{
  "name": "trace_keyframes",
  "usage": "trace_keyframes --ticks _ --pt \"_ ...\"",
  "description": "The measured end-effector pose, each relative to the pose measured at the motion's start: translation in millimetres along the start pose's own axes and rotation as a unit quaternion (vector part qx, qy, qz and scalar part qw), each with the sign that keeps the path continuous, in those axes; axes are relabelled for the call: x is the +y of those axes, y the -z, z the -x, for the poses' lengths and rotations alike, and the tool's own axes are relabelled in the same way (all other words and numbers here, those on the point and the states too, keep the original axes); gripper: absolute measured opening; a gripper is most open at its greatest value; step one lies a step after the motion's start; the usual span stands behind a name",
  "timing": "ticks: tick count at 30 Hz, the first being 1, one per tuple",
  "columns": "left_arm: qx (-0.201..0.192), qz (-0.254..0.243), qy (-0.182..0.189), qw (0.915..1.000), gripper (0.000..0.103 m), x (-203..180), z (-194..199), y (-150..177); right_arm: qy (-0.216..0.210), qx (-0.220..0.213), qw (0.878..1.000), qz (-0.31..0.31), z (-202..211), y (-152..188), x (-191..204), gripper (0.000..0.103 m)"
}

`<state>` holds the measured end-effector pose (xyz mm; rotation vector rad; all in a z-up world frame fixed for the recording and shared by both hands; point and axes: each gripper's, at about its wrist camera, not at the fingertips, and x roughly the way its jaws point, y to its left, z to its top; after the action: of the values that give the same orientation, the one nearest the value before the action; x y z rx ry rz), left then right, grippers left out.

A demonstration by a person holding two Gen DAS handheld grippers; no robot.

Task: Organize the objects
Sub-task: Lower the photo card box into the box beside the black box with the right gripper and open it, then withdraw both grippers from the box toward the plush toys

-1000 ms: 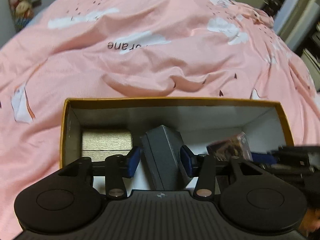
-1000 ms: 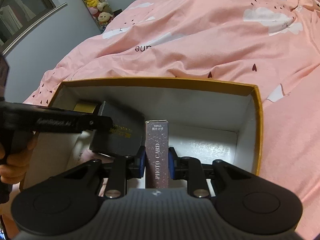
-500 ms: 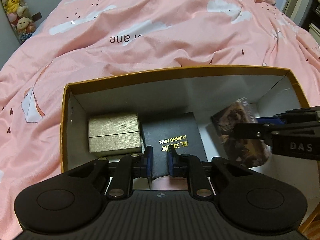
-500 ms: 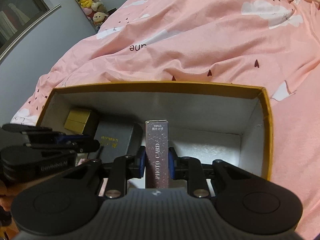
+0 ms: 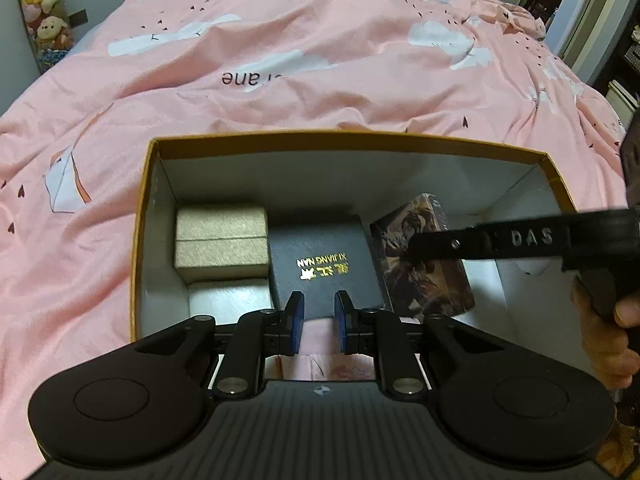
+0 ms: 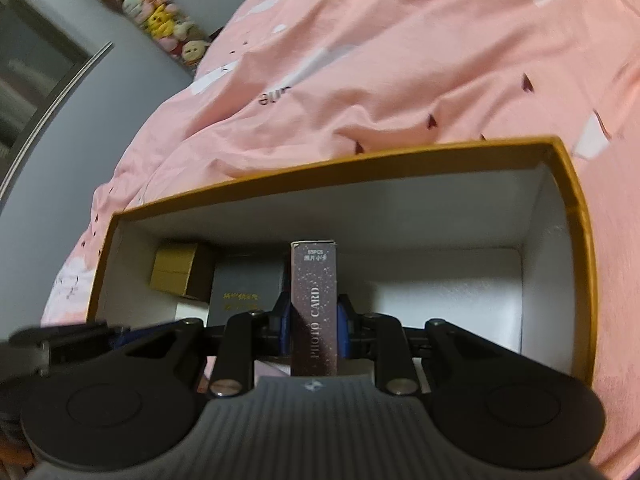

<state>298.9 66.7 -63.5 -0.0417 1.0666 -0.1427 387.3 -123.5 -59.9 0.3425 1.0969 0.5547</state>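
Three small boxes sit together inside one big box on a pink bed.

One photo card box stands upright on the right, pinched by the right gripper. Just beside it lies the flat black box (gold letters on top), and left of that the gold box, near the big box's left wall. All three are in the open orange-rimmed box, which rests on the pink blanket. Nothing is between the fingers of the left gripper, which are pressed close together, just above the black box's near edge.
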Motion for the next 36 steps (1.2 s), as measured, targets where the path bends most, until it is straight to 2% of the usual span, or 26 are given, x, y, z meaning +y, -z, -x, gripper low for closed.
trace_keyframes --ticks 3,6,9,16,18,19,23,28,33,36 --pt "-0.001 0.0 -0.002 1.0 0.02 -2 -1 2 -0.016 0.012 1.0 -0.024 -5 0 -6 0.024" --pt "-0.004 0.002 0.0 1.0 0.02 -4 -2 2 -0.019 0.005 0.999 -0.032 -8 0 -7 0.024" --pt "-0.004 0.003 -0.001 1.0 0.02 -4 -3 2 0.003 0.012 1.0 -0.025 -11 -1 -6 0.025" --pt "-0.009 0.004 -0.007 0.9999 0.02 -4 -1 2 0.062 0.027 0.994 0.085 -7 0 15 0.038" --pt "-0.011 0.007 -0.008 0.9999 0.02 -3 2 4 0.067 0.039 0.989 0.122 -7 1 18 0.049" --pt "-0.012 0.006 -0.008 0.9999 0.02 -3 3 5 0.069 0.05 0.986 0.14 -8 2 20 0.053" --pt "-0.019 0.002 -0.014 0.9997 0.02 -4 6 6 0.081 0.088 0.97 0.21 -12 8 25 0.058" --pt "-0.023 0.003 -0.011 0.9997 0.02 -4 12 8 0.078 0.122 0.94 0.31 -11 20 37 0.064" --pt "-0.017 0.0 -0.016 0.9997 0.02 -4 10 11 0.092 0.161 0.905 0.382 -19 35 40 0.061" --pt "-0.014 0.004 -0.02 0.9997 0.02 -2 7 13 0.093 0.168 0.897 0.399 -25 39 42 0.051"
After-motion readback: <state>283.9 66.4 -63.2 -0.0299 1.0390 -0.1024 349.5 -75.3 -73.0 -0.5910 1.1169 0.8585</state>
